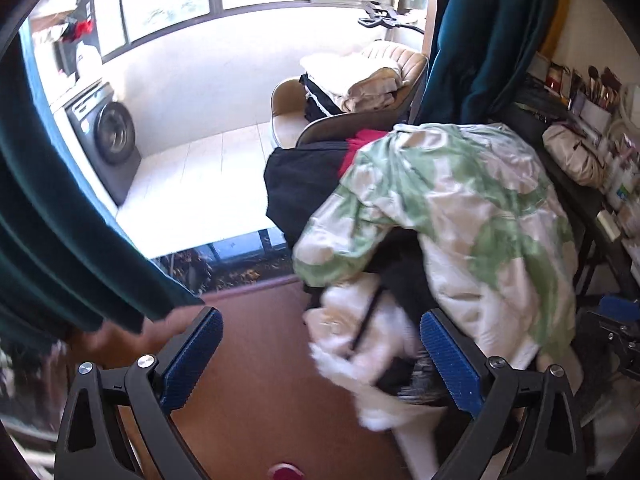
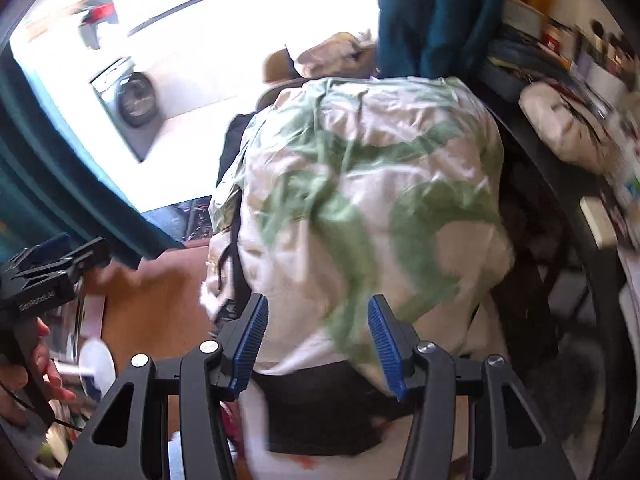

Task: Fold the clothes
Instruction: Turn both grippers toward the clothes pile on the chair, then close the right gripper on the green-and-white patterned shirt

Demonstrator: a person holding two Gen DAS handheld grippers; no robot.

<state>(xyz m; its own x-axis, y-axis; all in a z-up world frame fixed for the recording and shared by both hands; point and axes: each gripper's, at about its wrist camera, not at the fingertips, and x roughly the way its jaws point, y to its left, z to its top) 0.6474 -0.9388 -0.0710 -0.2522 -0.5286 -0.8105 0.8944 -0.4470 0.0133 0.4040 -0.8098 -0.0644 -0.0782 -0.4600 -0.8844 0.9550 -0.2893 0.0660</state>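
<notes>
A home: washing machine (image 1: 107, 136) on a tiled balcony, teal curtains (image 1: 480, 32), cluttered cosmetics shelf (image 1: 592, 120).

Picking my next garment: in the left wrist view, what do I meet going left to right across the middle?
Teal curtain → washing machine → black garment → green-and-white patterned garment → cluttered side table.

Cream garment with green leaf print (image 1: 452, 208), crumpled and draped over the top of a heap, hanging down its near side. Beneath it at near left, a white fluffy piece (image 1: 360, 344) bunched and spilling downward, crossed by a thin black strap. Behind at far left, black cloth (image 1: 300, 184) with a red scrap (image 1: 362, 142) tucked in.
</notes>
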